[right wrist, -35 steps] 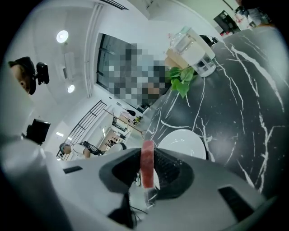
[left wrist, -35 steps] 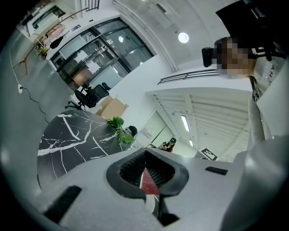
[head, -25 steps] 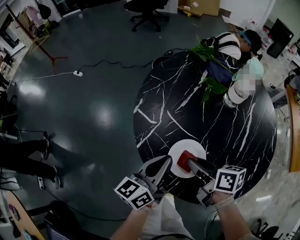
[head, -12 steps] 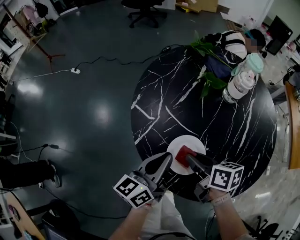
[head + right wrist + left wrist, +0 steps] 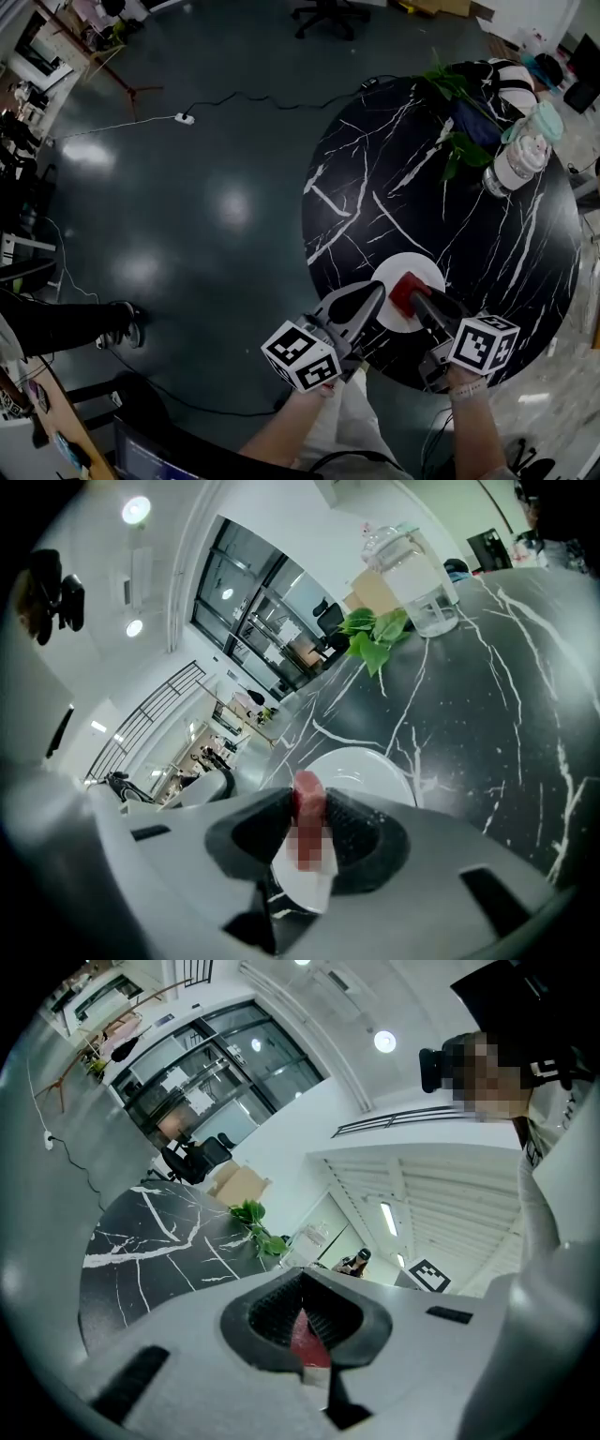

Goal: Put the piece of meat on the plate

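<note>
A red piece of meat (image 5: pixel 405 287) hangs just over the white plate (image 5: pixel 412 265) at the near edge of the black marble table (image 5: pixel 487 234). My right gripper (image 5: pixel 417 298) is shut on the meat (image 5: pixel 307 803), and the plate (image 5: pixel 367 766) lies right below and ahead of the jaws. My left gripper (image 5: pixel 378 289) stands beside the plate's left rim, its jaws together at the tips with nothing between them. In the left gripper view (image 5: pixel 302 1288) the meat (image 5: pixel 309 1342) shows through the slit between the pads.
A clear water jar with a green lid (image 5: pixel 518 161) and leafy green stems (image 5: pixel 459 141) stand at the table's far side. A striped bag or person (image 5: pixel 511 77) is behind them. A cable with a power strip (image 5: pixel 184 119) lies on the floor at the left.
The head view has swung, so the table sits further right. Both grippers keep their stance at the plate, and the meat stays gripped over it.
</note>
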`<state>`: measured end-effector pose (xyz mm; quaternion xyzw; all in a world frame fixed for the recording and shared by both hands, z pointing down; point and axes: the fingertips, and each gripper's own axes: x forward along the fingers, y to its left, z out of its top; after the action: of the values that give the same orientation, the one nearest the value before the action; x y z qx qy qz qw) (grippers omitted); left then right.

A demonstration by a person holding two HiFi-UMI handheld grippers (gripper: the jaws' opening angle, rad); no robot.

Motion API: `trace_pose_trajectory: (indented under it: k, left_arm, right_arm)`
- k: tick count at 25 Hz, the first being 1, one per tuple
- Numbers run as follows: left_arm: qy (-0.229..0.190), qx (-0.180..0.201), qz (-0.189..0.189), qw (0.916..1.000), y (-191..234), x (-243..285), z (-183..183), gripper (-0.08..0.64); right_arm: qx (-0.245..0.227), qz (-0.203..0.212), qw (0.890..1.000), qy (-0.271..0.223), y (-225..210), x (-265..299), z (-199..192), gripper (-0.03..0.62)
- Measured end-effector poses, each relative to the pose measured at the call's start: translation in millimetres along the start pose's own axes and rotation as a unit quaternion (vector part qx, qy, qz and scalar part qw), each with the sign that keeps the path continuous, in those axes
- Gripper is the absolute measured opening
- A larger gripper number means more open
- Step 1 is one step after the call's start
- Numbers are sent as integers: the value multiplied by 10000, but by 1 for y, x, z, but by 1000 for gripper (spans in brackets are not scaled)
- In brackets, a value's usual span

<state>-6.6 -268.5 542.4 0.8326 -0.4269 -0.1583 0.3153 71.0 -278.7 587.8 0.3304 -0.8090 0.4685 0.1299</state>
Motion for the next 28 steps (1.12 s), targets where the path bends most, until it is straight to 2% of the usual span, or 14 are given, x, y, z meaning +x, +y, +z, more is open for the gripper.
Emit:
trace_pose_trajectory:
  k: [10, 13, 18, 21, 25, 28]
  left_arm:
    - [-26, -30, 47, 10000, 1, -6, 2, 8]
    - [-47, -110, 50, 9999, 1, -6, 1, 8]
    - [-11, -22, -51, 10000, 0, -7, -3, 8]
    - [-27, -128, -18, 9999, -1, -6, -3, 8]
    - [9, -20, -64, 10000, 1, -7, -4, 8]
    - [-27, -107, -3, 9999, 0, -8, 0, 8]
  right_arm:
    - [-741, -316, 9967, 37, -2, 0, 0, 120]
    - [-859, -422, 9954, 44, -5, -1, -2, 133]
    - [-1078, -487, 9930, 6, -5, 0, -2, 161]
    - [-1165, -509, 9919, 28, -6, 0, -2, 170]
    - [-1240, -546, 9907, -118, -4, -1, 1, 184]
    - [-1406, -602, 9876, -359, 0, -6, 10, 202]
